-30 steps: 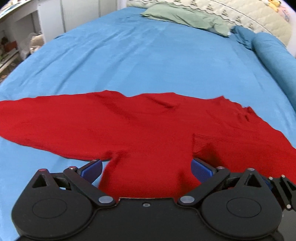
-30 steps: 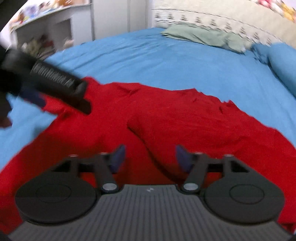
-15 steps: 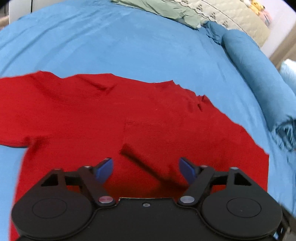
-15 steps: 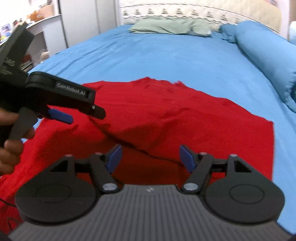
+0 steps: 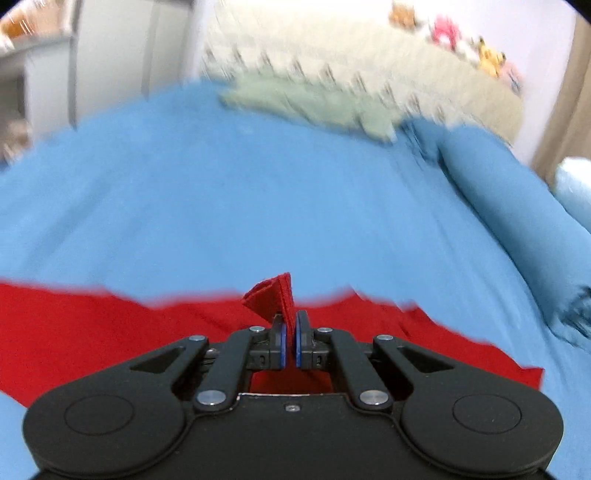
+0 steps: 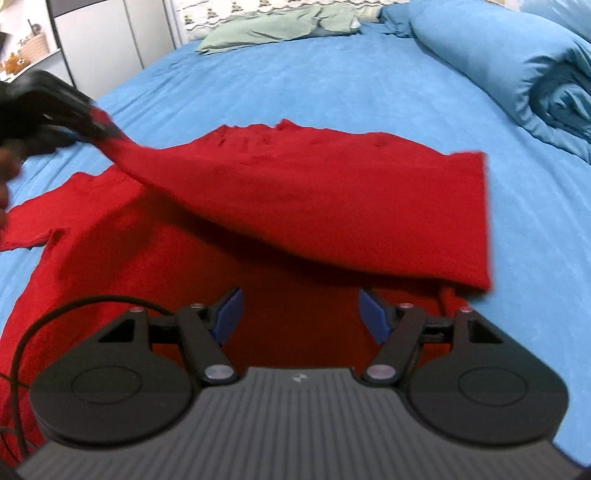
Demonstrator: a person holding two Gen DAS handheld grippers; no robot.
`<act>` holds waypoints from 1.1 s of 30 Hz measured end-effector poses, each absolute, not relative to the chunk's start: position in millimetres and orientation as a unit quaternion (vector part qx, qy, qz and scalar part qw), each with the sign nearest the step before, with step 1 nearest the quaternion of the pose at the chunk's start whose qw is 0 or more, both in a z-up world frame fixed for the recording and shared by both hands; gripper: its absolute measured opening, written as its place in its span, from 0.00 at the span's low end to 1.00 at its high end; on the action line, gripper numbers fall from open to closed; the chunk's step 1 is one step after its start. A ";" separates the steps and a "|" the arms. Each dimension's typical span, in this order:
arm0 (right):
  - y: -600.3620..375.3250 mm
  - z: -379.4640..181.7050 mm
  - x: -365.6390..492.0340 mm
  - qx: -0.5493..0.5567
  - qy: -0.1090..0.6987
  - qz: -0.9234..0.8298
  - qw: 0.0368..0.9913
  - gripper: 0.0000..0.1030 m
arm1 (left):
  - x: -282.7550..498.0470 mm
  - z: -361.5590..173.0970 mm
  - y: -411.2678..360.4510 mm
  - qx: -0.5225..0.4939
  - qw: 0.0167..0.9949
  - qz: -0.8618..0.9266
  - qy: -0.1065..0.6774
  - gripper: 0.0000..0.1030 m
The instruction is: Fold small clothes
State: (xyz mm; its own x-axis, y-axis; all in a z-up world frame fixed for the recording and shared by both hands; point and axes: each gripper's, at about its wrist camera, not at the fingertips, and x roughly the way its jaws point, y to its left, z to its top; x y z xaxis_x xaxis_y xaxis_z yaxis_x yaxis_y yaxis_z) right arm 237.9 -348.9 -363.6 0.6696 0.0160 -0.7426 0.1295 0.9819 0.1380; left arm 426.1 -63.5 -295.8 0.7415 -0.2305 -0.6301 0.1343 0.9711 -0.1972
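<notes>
A red knit sweater (image 6: 295,206) lies spread on the blue bed sheet (image 6: 295,81). My left gripper (image 5: 290,343) is shut on a corner of the sweater (image 5: 275,299), which sticks up between the blue pads. In the right wrist view the left gripper (image 6: 70,110) shows at the far left, lifting that part so the fabric hangs as a raised flap across the body. My right gripper (image 6: 301,317) is open and empty, low over the sweater's lower body.
A rolled blue duvet (image 6: 517,66) lies along the right side of the bed. A green pillowcase (image 6: 277,26) and a quilted headboard (image 5: 369,74) are at the far end. White cabinets (image 6: 110,44) stand at the left.
My left gripper has closed on a sweater corner and lifted it, pulling the fabric up and across. My right gripper has stayed open over the lower body.
</notes>
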 end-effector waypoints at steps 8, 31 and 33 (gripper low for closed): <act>-379.3 -377.9 240.2 0.123 0.416 -0.090 0.897 0.88 | 426.3 -350.6 -15.1 -0.044 0.927 -0.032 0.371 0.05; -381.5 -377.5 290.1 0.124 0.406 -0.109 0.899 0.92 | 428.1 -346.5 -8.2 -0.036 0.906 -0.037 0.421 0.56; -391.0 -385.2 282.9 0.133 0.405 -0.135 0.895 0.92 | 431.4 -347.8 -15.7 -0.038 0.904 -0.045 0.424 0.56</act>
State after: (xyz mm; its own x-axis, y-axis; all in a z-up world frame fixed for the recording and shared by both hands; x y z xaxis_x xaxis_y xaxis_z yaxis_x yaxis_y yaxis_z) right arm 282.9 -391.0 -385.2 0.6360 -0.1345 -0.7599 0.3501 0.9278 0.1288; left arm 431.4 -15.7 -347.8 0.6370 -0.1133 -0.7625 0.0497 0.9931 -0.1060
